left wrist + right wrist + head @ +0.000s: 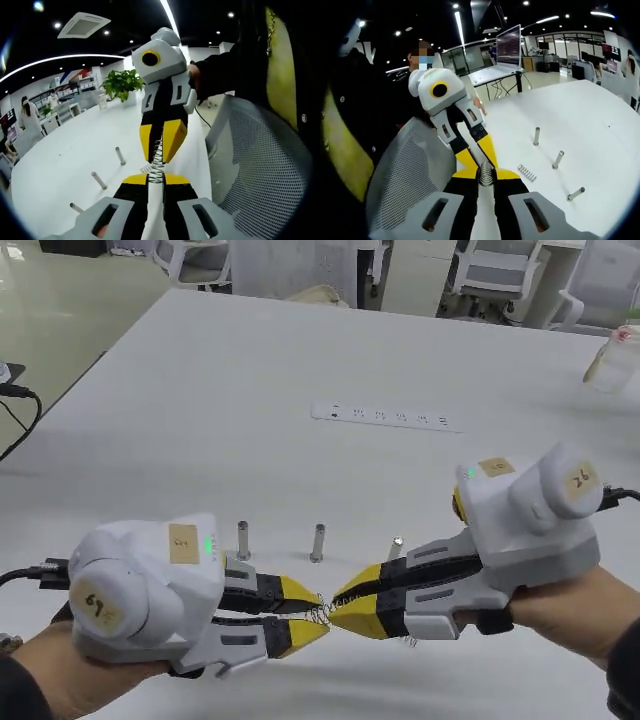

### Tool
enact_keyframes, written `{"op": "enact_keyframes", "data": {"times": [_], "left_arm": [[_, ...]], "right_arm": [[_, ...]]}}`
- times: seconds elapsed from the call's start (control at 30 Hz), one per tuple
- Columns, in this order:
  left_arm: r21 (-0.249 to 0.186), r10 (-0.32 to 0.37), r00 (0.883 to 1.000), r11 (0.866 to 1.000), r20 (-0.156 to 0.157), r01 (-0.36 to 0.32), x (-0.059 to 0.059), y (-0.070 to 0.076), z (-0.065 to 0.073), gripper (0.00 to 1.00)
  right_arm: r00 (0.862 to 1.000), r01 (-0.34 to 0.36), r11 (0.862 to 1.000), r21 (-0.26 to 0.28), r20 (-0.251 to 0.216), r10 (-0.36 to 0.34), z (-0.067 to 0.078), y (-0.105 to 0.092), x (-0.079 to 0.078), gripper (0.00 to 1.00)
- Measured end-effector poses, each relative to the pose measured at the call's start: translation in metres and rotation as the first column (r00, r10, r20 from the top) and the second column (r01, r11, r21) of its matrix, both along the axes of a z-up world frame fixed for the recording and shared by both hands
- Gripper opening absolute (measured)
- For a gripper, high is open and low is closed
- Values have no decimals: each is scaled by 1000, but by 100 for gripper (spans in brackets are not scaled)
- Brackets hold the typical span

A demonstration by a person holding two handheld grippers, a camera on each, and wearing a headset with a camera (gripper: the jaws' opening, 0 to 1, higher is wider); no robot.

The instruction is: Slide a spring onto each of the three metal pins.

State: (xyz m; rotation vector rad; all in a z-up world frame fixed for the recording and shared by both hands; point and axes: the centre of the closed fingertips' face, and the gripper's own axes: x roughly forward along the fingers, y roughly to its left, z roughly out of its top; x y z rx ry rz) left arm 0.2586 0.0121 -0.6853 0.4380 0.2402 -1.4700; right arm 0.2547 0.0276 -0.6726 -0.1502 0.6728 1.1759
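Observation:
A small metal spring (318, 613) hangs between my two grippers, low over the table's near side. My right gripper (334, 608) is shut on it, and in the right gripper view the spring (486, 176) shows end-on between the yellow tips. My left gripper (322, 611) faces it tip to tip, jaws closed on the spring's (156, 162) other end. Just behind the grippers, three upright metal pins (243, 540) (318, 542) (396, 548) stand bare in a row. A second spring (526, 173) lies loose on the table near the pins.
A white power strip (385, 417) lies further back on the white table (200, 420). A plastic bottle (612, 360) stands at the far right edge. A mesh chair (260, 165) is close behind the near table edge. Other people sit at distant desks.

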Motion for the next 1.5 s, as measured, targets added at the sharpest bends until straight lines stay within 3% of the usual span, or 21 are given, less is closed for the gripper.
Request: {"op": "enact_keyframes", "data": {"times": [0.1,0.23,0.33,0.67,0.97,1.17,1.33,1.5], "left_arm": [[18,-8,1000,1000,15,8,-2,-1,-3,2],[5,15,1000,1000,-16,-15,2,-1,-2,2],[-45,37,998,998,-57,-40,6,2,5,2],[-44,38,998,998,-54,-40,5,1,5,2],[-55,52,995,997,-83,-56,6,2,6,2],[-48,53,996,997,-77,-57,5,1,4,3],[-17,34,999,999,-23,-34,1,-2,0,3],[-11,31,999,999,-26,-31,1,-2,0,5]], "right_arm": [[1000,-17,999,-43,3,18,-2,1,-2,8],[999,-19,997,-70,34,22,-1,0,-1,8],[999,-3,1000,-25,53,5,6,1,3,9],[998,-10,999,-41,55,13,1,1,3,9],[999,-11,999,-46,52,14,0,2,4,9],[999,-13,998,-67,35,15,-2,1,3,8],[999,-28,994,-110,13,30,-4,0,2,8],[999,-41,989,-141,-6,40,-4,-2,2,8]]}}
